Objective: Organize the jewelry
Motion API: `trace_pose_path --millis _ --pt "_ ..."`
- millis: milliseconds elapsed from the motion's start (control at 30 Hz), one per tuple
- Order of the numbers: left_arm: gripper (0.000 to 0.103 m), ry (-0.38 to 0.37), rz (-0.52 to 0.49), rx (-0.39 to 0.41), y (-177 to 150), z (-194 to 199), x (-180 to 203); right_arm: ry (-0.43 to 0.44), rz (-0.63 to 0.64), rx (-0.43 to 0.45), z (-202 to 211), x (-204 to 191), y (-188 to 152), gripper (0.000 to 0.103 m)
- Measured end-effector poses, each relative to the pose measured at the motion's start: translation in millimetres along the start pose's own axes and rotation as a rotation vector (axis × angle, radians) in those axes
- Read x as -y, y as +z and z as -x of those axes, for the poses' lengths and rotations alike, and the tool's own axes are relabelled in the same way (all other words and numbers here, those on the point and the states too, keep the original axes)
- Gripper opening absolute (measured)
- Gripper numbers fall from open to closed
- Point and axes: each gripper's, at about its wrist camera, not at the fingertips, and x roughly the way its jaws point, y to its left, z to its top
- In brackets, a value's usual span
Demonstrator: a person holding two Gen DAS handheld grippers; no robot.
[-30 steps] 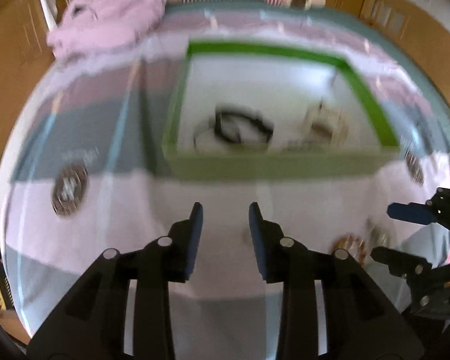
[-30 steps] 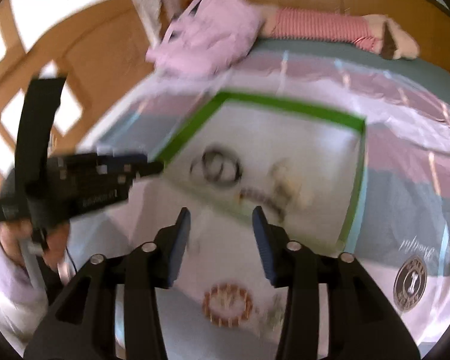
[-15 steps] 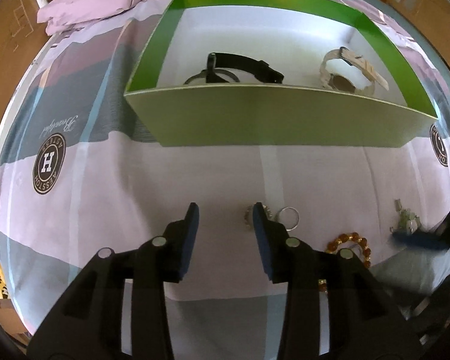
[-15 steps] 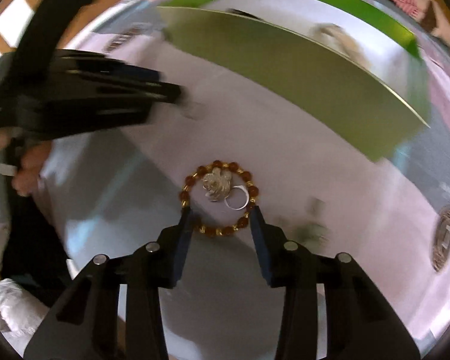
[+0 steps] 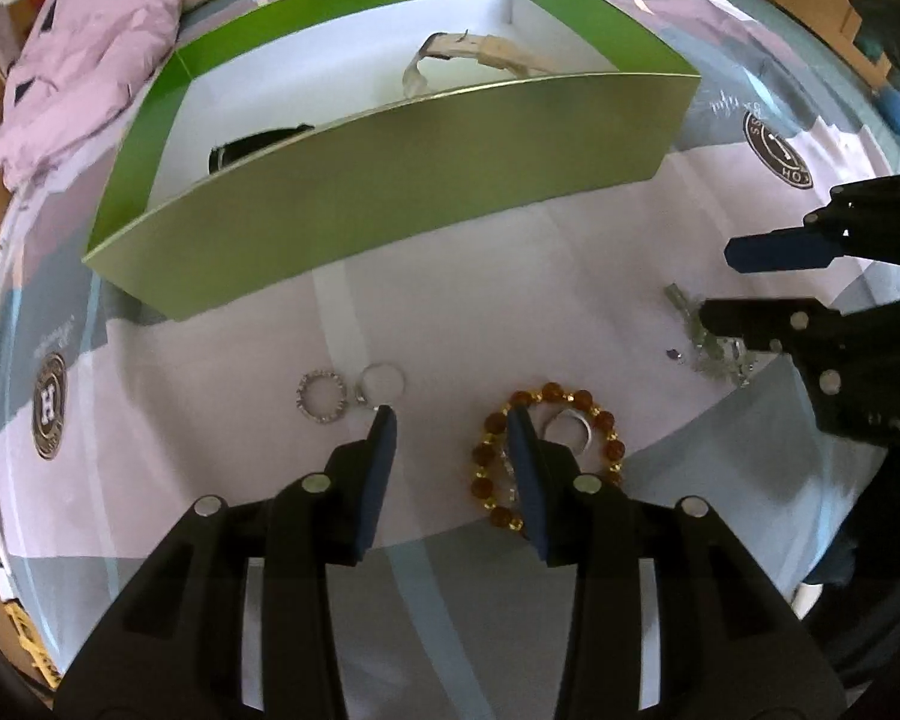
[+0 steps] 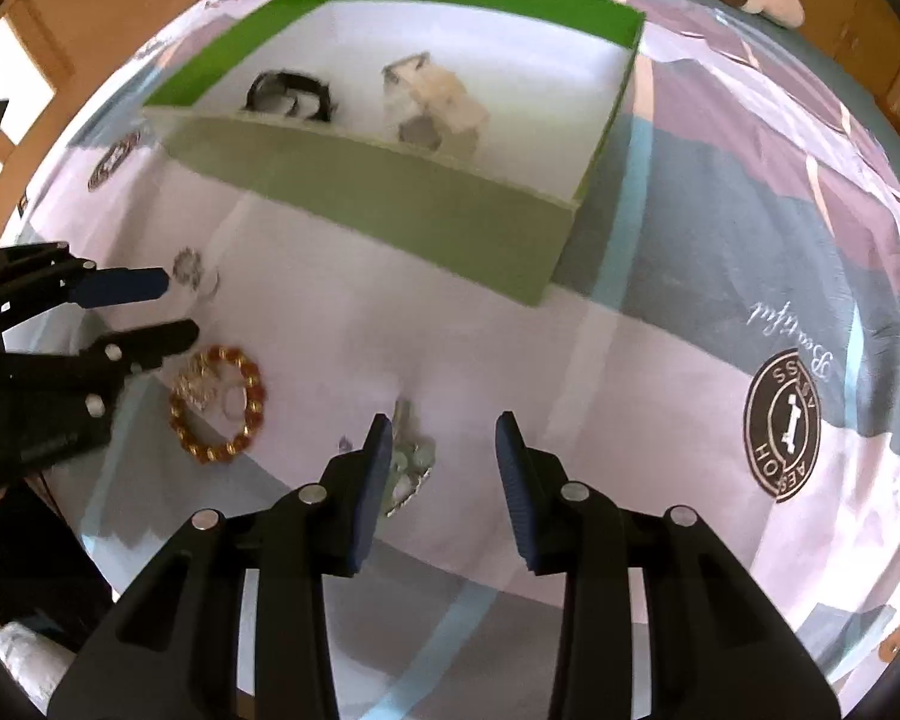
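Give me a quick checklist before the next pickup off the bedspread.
1. Left gripper open, holding nothing: ok.
2. Right gripper open, holding nothing: ok.
3. Left gripper centred on one piece: not ok; one finger hangs over the amber bead bracelet, the other by the plain ring.
4. Pale green jewelry piece between the right fingers: not ok; it sits at one fingertip.
5. Green box has floor space: ok.
6. Grippers apart: ok.

Black tongs, blue pads, silver screws.
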Motion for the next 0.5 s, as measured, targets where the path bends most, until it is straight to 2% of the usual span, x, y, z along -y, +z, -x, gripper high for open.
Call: trace_pose_path --millis 100,200,300,333,367,500 --pt "0.039 -0.017 0.026 -0.020 1 -2 -7 0.011 0.027 -0.007 0 -6 0 0.037" --pt "0.038 -0.038 0.044 0.001 5 9 -14 0.023 0.052 -0.014 -2 -14 1 0.037" --pt "0.042 -0.111 0.023 -0.001 5 18 -10 0.015 0.090 -0.041 -11 -23 -1 0.037" --pt "0.043 -0.111 0.001 -0.008 3 17 -4 0.000 0.106 -0.052 -15 -27 -2 0.036" --pt "0.044 -0.101 -0.020 -0.017 1 15 1 -0.007 0.115 -0.059 -19 -29 -1 0.025" --pt "0.044 -0.065 -0.057 -0.071 -8 -1 12 -0.001 0.098 -0.038 -16 -27 3 0.017"
